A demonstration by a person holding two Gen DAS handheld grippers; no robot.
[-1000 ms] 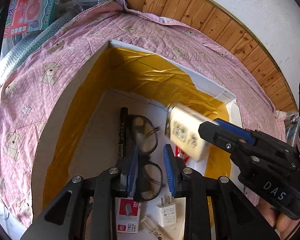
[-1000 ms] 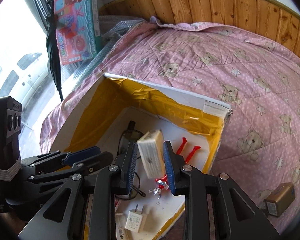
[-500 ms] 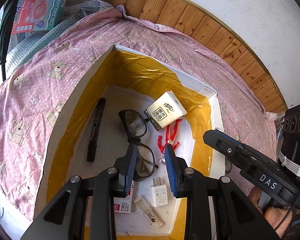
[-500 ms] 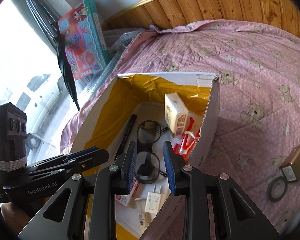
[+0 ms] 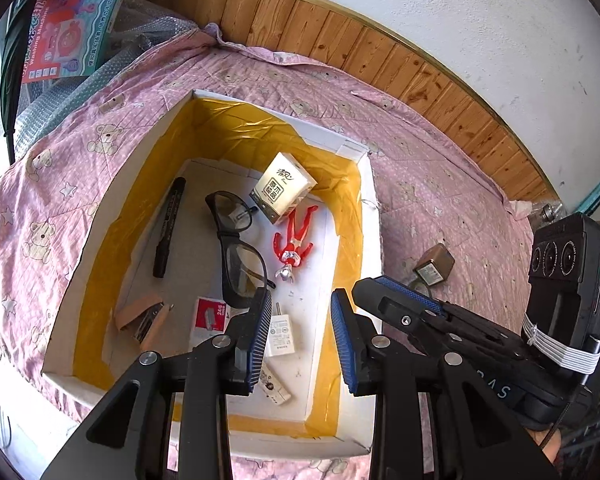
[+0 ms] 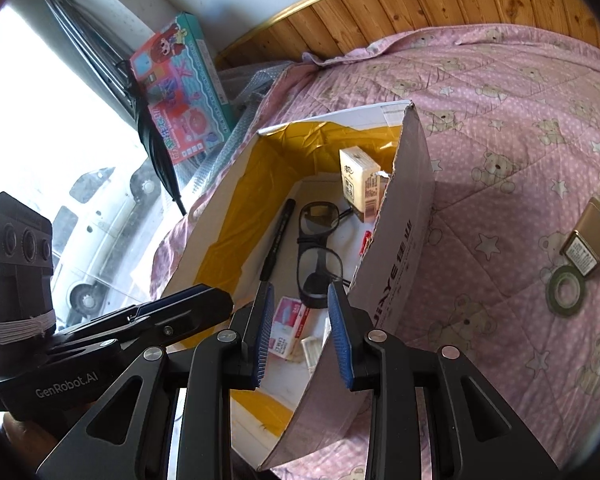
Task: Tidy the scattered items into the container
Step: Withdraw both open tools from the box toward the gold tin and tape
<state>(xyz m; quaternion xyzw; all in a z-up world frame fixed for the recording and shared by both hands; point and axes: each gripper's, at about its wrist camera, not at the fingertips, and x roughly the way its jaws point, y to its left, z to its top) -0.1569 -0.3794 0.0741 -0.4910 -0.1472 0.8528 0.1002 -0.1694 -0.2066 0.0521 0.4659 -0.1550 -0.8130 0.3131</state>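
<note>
Both grippers hang over the near end of the cardboard box (image 5: 370,216), which is the landmark here. The left gripper (image 5: 300,338) has its blue ribbed pads parted with nothing between them; the right gripper (image 6: 300,332) is likewise parted and empty, above the box's near right wall.

Inside the box, lined with glossy yellow tape, the nearest items are a white charger plug (image 5: 281,334) and a red-and-white small carton (image 5: 210,316), both flat on the white floor. Just beyond, black-framed glasses (image 5: 238,248) lie with their long axis running from near to far. To their left a black marker (image 5: 169,226) lies parallel, long axis pointing at the far wall. To the right a red plastic figure (image 5: 296,236) lies flat, legs toward the far wall. Farthest, a cream tissue pack (image 5: 283,187) leans tilted against the far right corner.

Outside the box, to its right on the pink bear-print quilt (image 6: 520,128), rest a gold rectangular case (image 6: 590,238) and, touching it, a dark tape ring (image 6: 566,290).
</note>
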